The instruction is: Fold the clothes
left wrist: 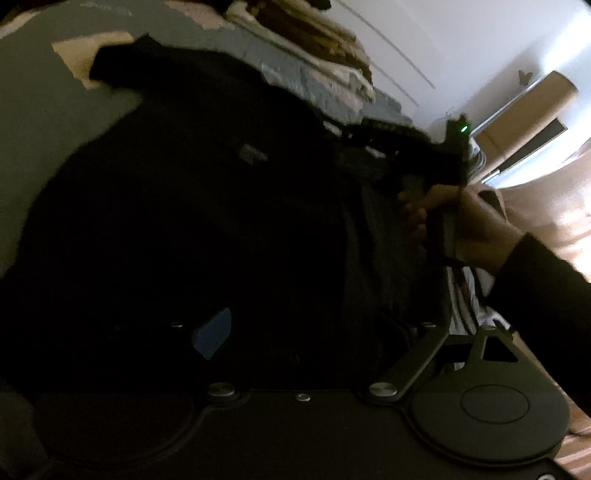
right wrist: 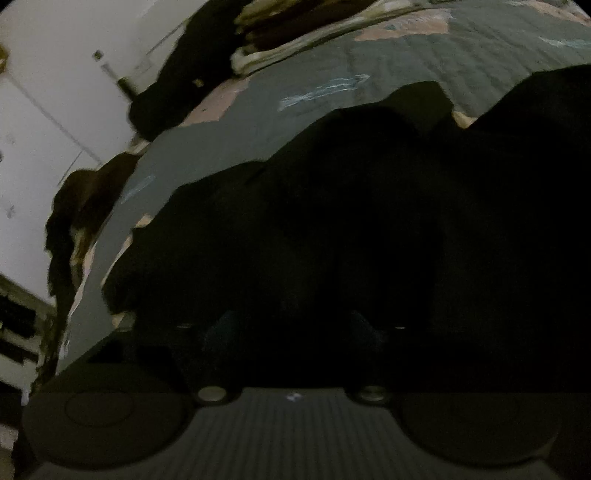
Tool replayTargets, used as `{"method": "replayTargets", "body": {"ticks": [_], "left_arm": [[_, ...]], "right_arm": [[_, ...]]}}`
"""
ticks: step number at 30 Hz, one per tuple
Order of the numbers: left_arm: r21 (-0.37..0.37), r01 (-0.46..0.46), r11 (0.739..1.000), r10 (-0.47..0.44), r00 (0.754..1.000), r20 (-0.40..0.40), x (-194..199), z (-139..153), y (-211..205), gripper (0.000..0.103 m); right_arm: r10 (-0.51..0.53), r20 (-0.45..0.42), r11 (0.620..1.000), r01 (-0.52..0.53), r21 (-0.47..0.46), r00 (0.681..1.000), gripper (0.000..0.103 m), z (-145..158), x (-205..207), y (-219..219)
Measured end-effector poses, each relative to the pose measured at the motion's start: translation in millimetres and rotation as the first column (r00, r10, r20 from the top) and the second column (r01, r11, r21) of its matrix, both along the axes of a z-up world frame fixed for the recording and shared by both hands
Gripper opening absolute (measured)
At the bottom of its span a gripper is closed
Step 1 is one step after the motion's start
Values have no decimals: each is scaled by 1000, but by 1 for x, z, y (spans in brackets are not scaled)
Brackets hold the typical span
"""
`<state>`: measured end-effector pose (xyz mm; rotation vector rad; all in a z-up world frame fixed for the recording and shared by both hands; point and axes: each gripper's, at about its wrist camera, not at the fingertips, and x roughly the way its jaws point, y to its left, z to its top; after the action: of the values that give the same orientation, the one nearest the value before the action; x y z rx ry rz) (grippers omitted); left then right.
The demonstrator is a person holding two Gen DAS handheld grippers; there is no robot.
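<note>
Both hand-held grippers, left (left wrist: pixel 295 332) and right (right wrist: pixel 291 325), hung wide open, gripping nothing, over the black garment (left wrist: pixel 207 206) spread flat on the bed (right wrist: pixel 229 147) for folding.

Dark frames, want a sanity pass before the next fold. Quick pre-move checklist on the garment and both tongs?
1. Black garment lying on the quilted bedspread: ok, spread out in both views.
2. Left tongs free of cloth: cannot tell. One blue pad shows; the other finger is lost in the dark.
3. Right tongs released: cannot tell from the frames. The fingers barely show against the black cloth.
4. Person's hand on the right tool, clear of the left tongs: ok, well off to the side.
5. Garment edges and sleeves readable for the fold line: not ok, too dark and blurred.
6. Stack of folded linens clear of the garment: ok, at the far end of the bed.
</note>
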<state>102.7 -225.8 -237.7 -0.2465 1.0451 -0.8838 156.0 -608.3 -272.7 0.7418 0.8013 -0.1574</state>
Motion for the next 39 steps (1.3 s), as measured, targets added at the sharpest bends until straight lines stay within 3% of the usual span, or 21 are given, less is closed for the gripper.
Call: {"method": "replayTargets", "body": {"ticks": [2,4,9,12,15,16,18,20,22,24,27,29,33,37,39], "left_arm": [[-14,-22,1000,23,1000,10,-2,0,2,85],[-24,-39,999,40,999,18,-6,-2,2,85],[-33,-9,999,12,997,78,-15,-2,-1,85],[-19,-2,1000,4,998,69,-14,-5,-6,85],[-14,-8,1000,9,998,54,-10,-7,-7,85],[-13,-8,1000,9,999,51,-9,-8,-7,85],[-4,-4,1000,4,999,41,-9,-10,-8,85],[2,0,1000,0,999,39,-9,-11,-8,85],[2,1,1000,-1,999,38,-10,-11,-7,85],[4,1,1000,-1,999,39,-11,-11,-7,85],[4,1,1000,-1,999,33,-12,-12,-6,85],[5,0,1000,-1,1000,29,-12,-12,-5,86],[3,4,1000,-4,999,33,-13,-12,-5,86],[-1,9,1000,-8,999,32,-14,-12,-4,86],[-4,11,1000,-11,999,31,-15,-12,-4,86]], "right_arm": [[-26,11,998,25,66,1000,80,-8,7,-12],[-58,8,975,54,215,998,82,-24,12,-26],[-104,-13,932,102,348,995,82,-46,23,-39],[-65,-32,949,71,308,997,82,-47,32,-30],[-34,54,959,17,284,998,78,-35,34,-16],[-9,80,970,-11,244,997,77,-28,35,-8],[110,104,992,-116,52,988,76,-6,40,24],[261,80,960,-251,-121,962,75,6,45,58],[356,31,911,-339,-234,934,75,11,50,85],[380,-1,891,-367,-266,925,75,14,53,97],[389,-3,895,-379,-234,921,75,23,54,98],[426,-26,867,-416,-274,904,76,32,53,102],[513,-121,748,-512,-423,850,77,40,41,119],[406,-55,852,-400,-339,912,78,48,41,74],[339,-34,883,-331,-334,940,78,53,43,50]]}}
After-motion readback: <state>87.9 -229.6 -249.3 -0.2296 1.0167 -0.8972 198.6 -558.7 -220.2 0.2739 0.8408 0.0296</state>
